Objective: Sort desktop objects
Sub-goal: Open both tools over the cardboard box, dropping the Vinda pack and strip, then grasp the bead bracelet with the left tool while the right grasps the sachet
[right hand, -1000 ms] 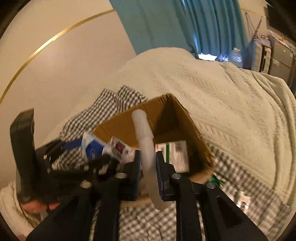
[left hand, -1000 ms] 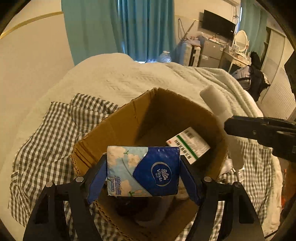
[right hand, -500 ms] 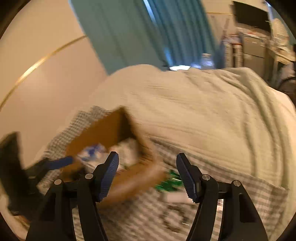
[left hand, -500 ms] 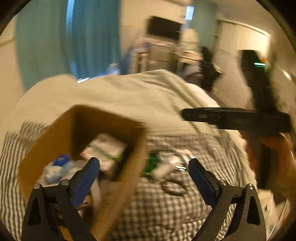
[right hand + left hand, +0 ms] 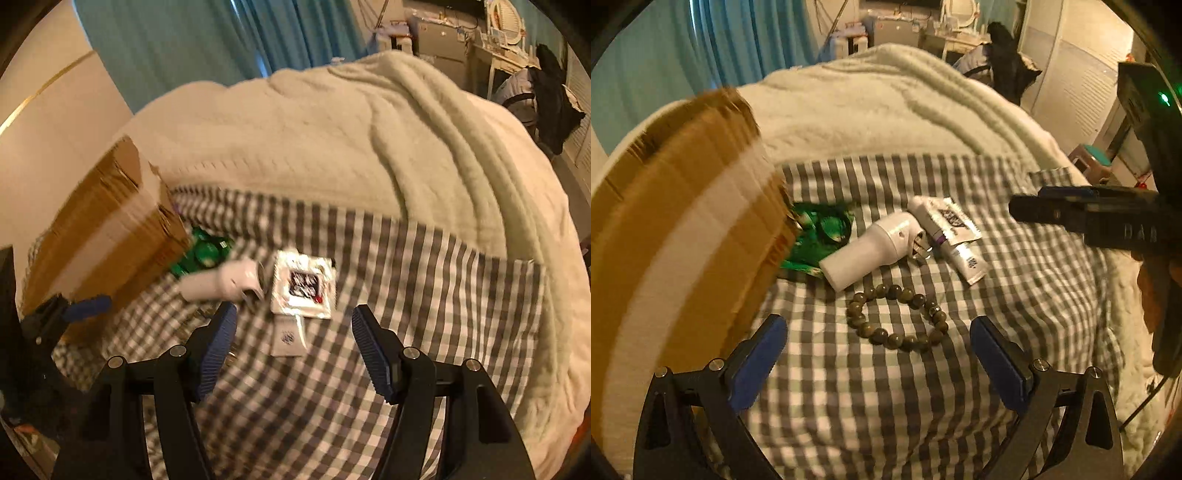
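Bead bracelet (image 5: 897, 317) lies flat on the checked cloth (image 5: 886, 406) on the bed, dead ahead of the left hand-held gripper (image 5: 879, 350), just beyond its fingertips and roughly centred between them. It is a ring, so no long axis to match. The left is the nearer one for it. White cylinder device (image 5: 871, 251) sits just past the bracelet, long axis diagonal, lower-left to upper-right, one end near the green packet (image 5: 820, 236) that rests against the cardboard box (image 5: 683, 221). Tube (image 5: 288, 339) with a foil sachet (image 5: 303, 284) over it points straight out between the right hand-held gripper's (image 5: 291, 347) fingers, long axis along the pointing line (so probably the right's pick). Left jaws have just been opening, now spread wide, nothing between them, touching nothing. Right jaws partly spread, empty, clear of the cloth; some blur.
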A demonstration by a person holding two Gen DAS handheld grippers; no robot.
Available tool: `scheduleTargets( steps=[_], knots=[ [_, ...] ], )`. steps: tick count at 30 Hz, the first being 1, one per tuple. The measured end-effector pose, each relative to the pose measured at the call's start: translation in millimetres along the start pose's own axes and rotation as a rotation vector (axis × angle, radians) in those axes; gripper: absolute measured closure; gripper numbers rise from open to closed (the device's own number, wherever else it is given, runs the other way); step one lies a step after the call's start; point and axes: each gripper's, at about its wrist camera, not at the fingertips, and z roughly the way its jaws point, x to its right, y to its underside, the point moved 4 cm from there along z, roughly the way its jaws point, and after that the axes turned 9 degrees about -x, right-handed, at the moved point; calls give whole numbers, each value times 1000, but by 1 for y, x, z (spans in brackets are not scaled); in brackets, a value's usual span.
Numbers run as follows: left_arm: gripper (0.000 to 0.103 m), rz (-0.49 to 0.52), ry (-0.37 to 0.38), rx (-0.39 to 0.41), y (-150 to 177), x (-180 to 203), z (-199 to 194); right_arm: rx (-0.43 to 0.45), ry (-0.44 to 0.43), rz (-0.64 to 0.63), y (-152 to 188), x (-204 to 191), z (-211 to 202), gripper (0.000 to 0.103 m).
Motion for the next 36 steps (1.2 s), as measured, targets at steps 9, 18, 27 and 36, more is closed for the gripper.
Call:
scheduleTargets(
  steps=[9, 18, 27, 36],
  knots=[
    [15, 3, -66, -68, -5, -8, 61, -59, -33, -35, -6, 9, 70, 38],
    [82, 65, 4, -74, -5, -8, 70, -76, -64, -44, -17, 15, 96, 42],
    [92, 42, 80, -90, 5, -17, 49, -75, -68, -57, -13, 17, 80, 83],
    [92, 52, 88, -69, 18, -22, 14, -106, 38, 63, 0, 39, 63, 98]
  ],
)
